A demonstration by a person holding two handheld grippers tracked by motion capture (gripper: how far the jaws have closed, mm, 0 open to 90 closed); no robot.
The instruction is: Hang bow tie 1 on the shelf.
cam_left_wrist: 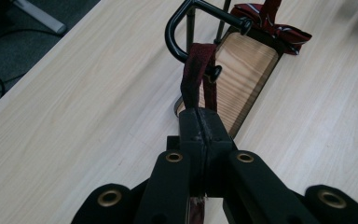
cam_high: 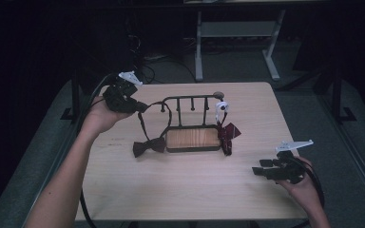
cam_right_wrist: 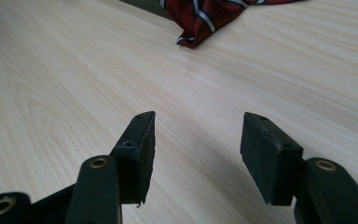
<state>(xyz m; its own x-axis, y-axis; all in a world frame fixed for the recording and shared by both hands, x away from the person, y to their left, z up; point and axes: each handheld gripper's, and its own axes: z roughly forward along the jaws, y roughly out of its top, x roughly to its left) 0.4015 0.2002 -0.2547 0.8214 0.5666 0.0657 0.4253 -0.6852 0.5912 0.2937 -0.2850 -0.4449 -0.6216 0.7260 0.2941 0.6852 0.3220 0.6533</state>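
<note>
A black metal rack [cam_high: 190,100] with pegs stands on a wooden base [cam_high: 193,138] in the middle of the table. A dark bow tie [cam_high: 148,146] lies left of the base. Its strap [cam_high: 142,121] rises to my left gripper [cam_high: 140,107], which is shut on it. In the left gripper view the jaws [cam_left_wrist: 200,116] pinch the dark red strap [cam_left_wrist: 198,70] just short of the rack's curved end [cam_left_wrist: 175,32]. A red striped bow tie [cam_high: 228,133] hangs at the rack's right end, under a white tag [cam_high: 221,108]. My right gripper [cam_high: 261,170] rests open near the front right, holding nothing [cam_right_wrist: 198,140].
The light wooden table [cam_high: 180,194] has bare room in front of the rack and along its right side. In the right gripper view the striped bow tie [cam_right_wrist: 205,16] lies ahead of the jaws. A desk frame [cam_high: 237,33] stands on the floor beyond the table.
</note>
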